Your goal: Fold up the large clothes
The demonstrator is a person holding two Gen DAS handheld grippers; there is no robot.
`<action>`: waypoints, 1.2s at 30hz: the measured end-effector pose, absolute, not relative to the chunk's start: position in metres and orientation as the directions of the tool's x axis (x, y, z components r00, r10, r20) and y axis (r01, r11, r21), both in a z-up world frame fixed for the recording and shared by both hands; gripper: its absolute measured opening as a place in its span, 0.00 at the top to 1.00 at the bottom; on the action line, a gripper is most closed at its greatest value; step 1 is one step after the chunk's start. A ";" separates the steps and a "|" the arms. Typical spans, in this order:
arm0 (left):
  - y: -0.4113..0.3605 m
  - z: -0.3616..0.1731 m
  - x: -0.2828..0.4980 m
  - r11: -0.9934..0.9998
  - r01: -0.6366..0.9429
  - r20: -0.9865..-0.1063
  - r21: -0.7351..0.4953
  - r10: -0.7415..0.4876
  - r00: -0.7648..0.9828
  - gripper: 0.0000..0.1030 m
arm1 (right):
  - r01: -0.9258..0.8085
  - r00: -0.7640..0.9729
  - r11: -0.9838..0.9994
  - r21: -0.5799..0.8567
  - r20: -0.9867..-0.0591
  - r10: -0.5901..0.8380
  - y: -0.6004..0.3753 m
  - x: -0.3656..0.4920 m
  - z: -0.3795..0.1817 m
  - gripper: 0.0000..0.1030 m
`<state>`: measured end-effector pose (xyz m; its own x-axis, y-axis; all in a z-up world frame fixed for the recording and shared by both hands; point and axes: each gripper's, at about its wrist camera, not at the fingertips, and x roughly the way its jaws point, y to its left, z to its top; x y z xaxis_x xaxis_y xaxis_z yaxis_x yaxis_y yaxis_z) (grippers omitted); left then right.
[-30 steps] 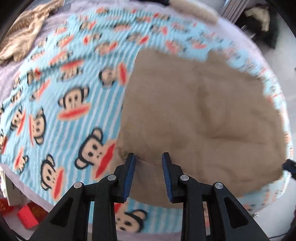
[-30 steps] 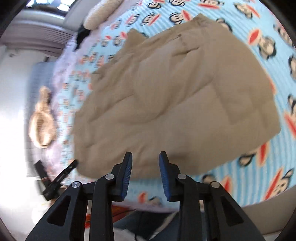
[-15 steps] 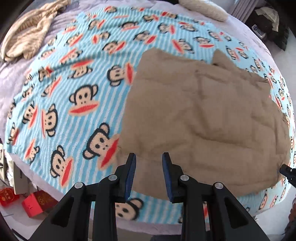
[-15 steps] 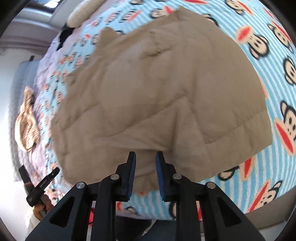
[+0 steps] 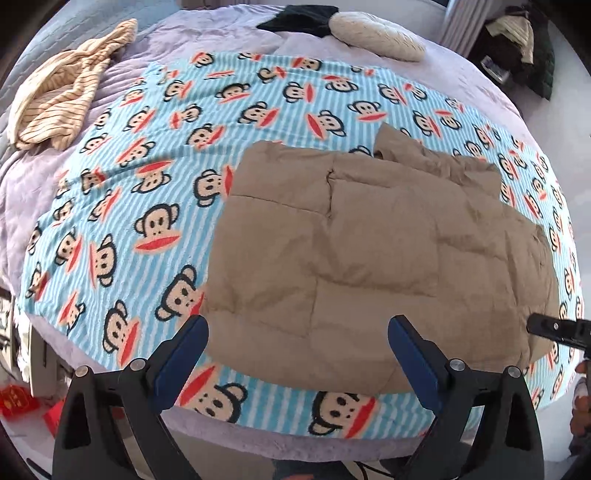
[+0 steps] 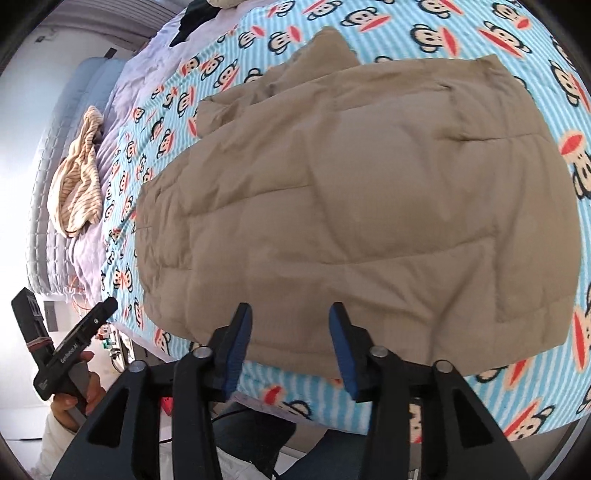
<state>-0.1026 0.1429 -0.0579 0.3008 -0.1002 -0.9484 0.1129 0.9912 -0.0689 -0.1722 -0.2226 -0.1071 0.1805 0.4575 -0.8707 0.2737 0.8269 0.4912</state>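
- My left gripper (image 5: pixel 297 328) has its jaws spread wide, holding nothing; my right gripper (image 6: pixel 290 317) is parted too, over the near hem.
- One tan quilted jacket (image 5: pixel 376 251) lies flat on the monkey blanket (image 5: pixel 147 177), long axis running away from me.
- Bare blanket lies left; one striped garment (image 5: pixel 62 99) and one pillow (image 5: pixel 376 35) sit beyond.

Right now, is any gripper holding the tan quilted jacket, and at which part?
Nothing is held. The left gripper and the right gripper are both open above the tan quilted jacket's near hem.
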 end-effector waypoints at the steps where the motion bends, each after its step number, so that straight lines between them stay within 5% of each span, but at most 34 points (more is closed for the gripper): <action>1: 0.144 -0.059 -0.101 0.990 0.123 -0.950 -0.069 -0.103 0.295 0.05 | 0.276 0.184 0.828 0.489 -0.872 0.454 -0.218 -0.170 -0.108 0.51; 5: 0.149 -0.069 -0.091 0.984 0.174 -0.961 -0.046 -0.091 0.262 0.04 | 0.308 0.186 0.822 0.480 -0.877 0.442 -0.194 -0.164 -0.111 0.51; 12: 0.170 -0.082 -0.070 0.977 0.209 -0.965 -0.051 -0.102 0.241 0.05 | 0.328 0.191 0.844 0.424 -0.905 0.380 -0.152 -0.152 -0.111 0.23; 20: 0.185 -0.095 -0.058 0.972 0.218 -0.970 -0.084 -0.130 0.207 0.05 | 0.330 0.172 0.869 0.368 -0.929 0.328 -0.127 -0.138 -0.111 0.21; 24: 0.190 -0.100 -0.052 0.971 0.214 -0.970 -0.103 -0.145 0.194 0.05 | 0.326 0.170 0.871 0.367 -0.929 0.328 -0.117 -0.134 -0.112 0.00; 36: 0.200 -0.122 -0.037 0.962 0.204 -0.969 -0.183 -0.211 0.126 0.05 | 0.347 0.117 0.863 0.368 -0.930 0.349 -0.108 -0.132 -0.121 0.00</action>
<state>-0.0368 0.1996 -0.1220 0.1255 -0.2107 -0.9695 0.2045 0.9617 -0.1825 -0.1316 -0.1077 -0.1209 0.1174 0.3490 -0.9297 0.3473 0.8627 0.3677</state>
